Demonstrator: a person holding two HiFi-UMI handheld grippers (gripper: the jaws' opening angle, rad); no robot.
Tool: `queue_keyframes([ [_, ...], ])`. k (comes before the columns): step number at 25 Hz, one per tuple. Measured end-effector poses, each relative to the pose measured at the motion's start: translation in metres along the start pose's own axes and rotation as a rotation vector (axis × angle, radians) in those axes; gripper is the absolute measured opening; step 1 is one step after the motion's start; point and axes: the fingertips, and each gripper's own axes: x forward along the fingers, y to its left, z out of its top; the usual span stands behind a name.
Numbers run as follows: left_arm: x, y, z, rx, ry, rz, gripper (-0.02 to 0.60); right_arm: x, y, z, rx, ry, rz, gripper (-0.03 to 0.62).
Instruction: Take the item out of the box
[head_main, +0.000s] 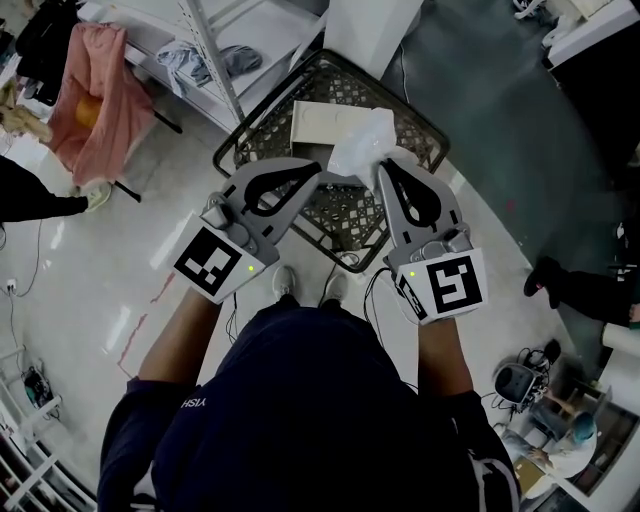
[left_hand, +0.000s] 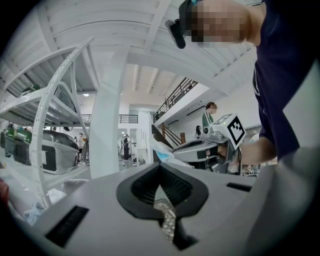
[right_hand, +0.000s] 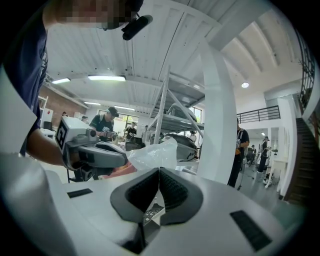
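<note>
A crumpled clear plastic bag (head_main: 362, 143) hangs over a black wire basket (head_main: 232, 148) and is held between both grippers. My left gripper (head_main: 316, 170) is shut at the bag's left edge. My right gripper (head_main: 384, 166) is shut at its right edge. A flat white box (head_main: 316, 122) lies in the basket behind the bag. In the left gripper view the jaws (left_hand: 160, 167) are closed, and the bag (left_hand: 161, 151) shows just past them at the right gripper (left_hand: 174, 150). The right gripper view shows its closed jaws (right_hand: 159, 172) with the bag (right_hand: 155, 150) stretched toward the left gripper (right_hand: 125, 159).
A white slotted rack post (head_main: 215, 60) runs past the basket's far left. A pink cloth (head_main: 100, 100) hangs at the upper left. The person's shoes (head_main: 285, 283) stand at the basket's near side. A white pillar (right_hand: 220, 115) rises close ahead, and other people stand in the background.
</note>
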Motion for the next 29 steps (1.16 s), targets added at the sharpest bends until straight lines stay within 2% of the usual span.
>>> queue_keyframes([
  [10, 0.007, -0.006, 0.0, -0.005, 0.007, -0.008, 0.006, -0.005, 0.002, 0.003, -0.05, 0.018, 0.012, 0.026],
  [29, 0.008, -0.003, -0.012, -0.022, 0.011, 0.007, 0.006, 0.001, 0.005, -0.006, -0.045, 0.035, 0.038, 0.026],
])
